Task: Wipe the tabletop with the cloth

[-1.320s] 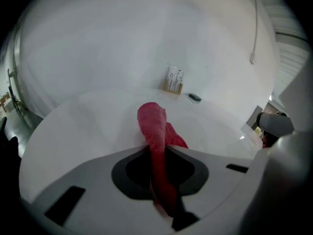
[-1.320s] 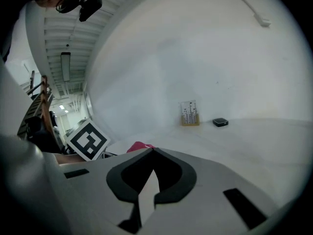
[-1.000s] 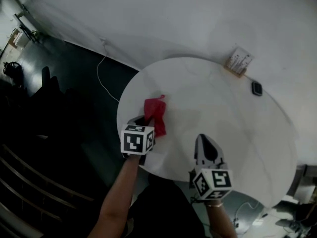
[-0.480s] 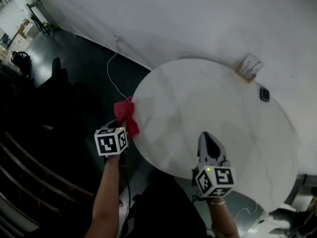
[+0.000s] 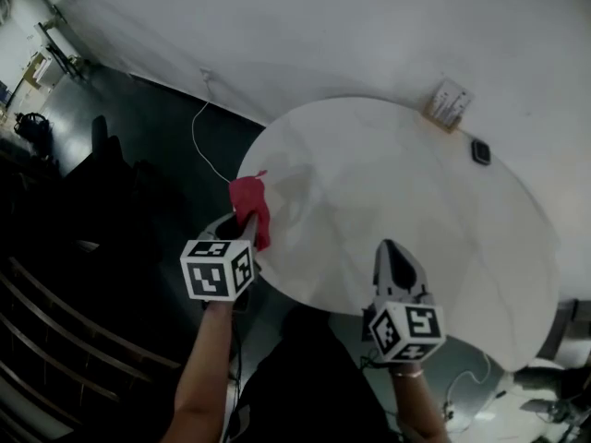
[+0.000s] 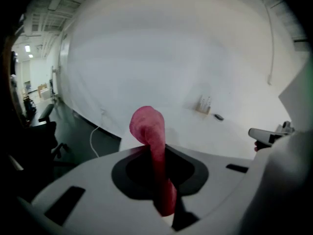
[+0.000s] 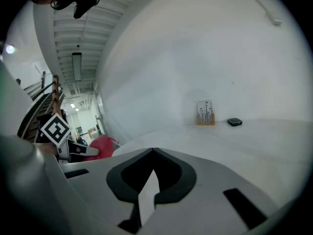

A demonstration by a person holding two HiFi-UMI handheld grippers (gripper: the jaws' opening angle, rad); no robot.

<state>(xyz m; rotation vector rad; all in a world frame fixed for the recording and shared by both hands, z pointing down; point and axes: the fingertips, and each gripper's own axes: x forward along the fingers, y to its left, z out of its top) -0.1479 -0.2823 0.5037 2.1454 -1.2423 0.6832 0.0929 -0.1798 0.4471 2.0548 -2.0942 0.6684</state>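
L gripper (image 5: 242,231) is pinching the soft red cloth (image 5: 251,206), jaws squeezed tight on it, at the round white table's (image 5: 416,210) left edge. R gripper (image 5: 391,252) is hovering over the table's near edge, jaws together, holding nothing. Best: press cloth flat & sweep across the table. At the table's far edge, a small wooden holder (image 5: 447,105) is holding white cards.

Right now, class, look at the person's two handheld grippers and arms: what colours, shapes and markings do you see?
Both the left gripper and the right gripper have pale grey, tapering bodies with a black, teardrop-shaped recess behind the jaws. Each carries a white marker cube printed with black square patterns. The forearms show no sleeves.
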